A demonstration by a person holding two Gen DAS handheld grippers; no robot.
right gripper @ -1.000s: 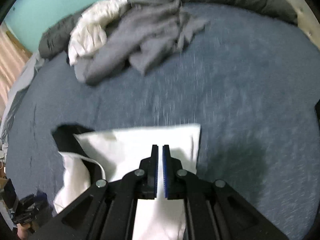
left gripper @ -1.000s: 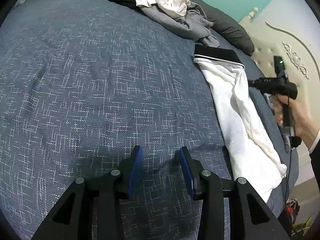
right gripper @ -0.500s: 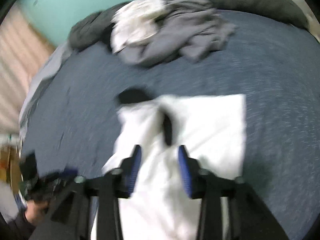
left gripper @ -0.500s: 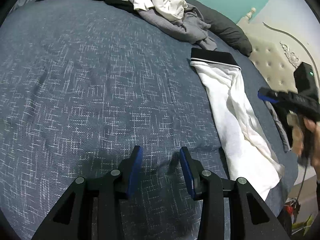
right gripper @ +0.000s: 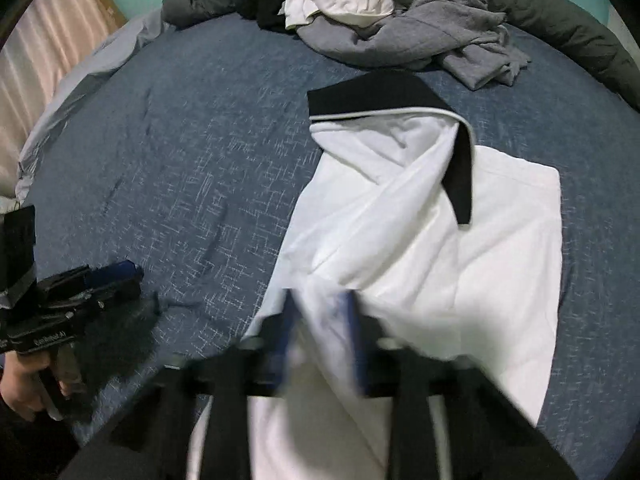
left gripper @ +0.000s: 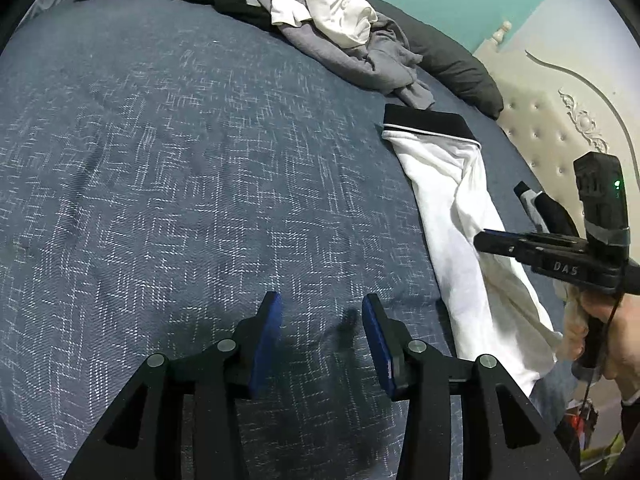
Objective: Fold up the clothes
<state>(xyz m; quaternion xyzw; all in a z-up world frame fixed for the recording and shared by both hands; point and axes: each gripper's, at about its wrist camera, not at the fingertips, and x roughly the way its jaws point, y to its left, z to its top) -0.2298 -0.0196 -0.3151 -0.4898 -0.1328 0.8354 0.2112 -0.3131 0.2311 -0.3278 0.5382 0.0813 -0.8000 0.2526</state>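
A white shirt [right gripper: 420, 240] with a black collar band [right gripper: 376, 96] lies partly folded on the blue bedspread; it also shows at the right of the left wrist view [left gripper: 452, 200]. My right gripper [right gripper: 320, 336] is open and blurred, low over the shirt's near part, with white cloth between the jaws. It shows from the side in the left wrist view [left gripper: 484, 238]. My left gripper [left gripper: 320, 340] is open and empty over bare bedspread, left of the shirt. It appears in the right wrist view [right gripper: 120, 276].
A pile of grey, white and black clothes [left gripper: 332, 28] lies at the far side of the bed [left gripper: 160, 160], also in the right wrist view [right gripper: 400, 12]. A dark pillow [left gripper: 460, 72] and a cream headboard [left gripper: 560, 128] stand at the right.
My right gripper opened from shut and swung over the shirt's near part. The left gripper stayed open and barely moved.
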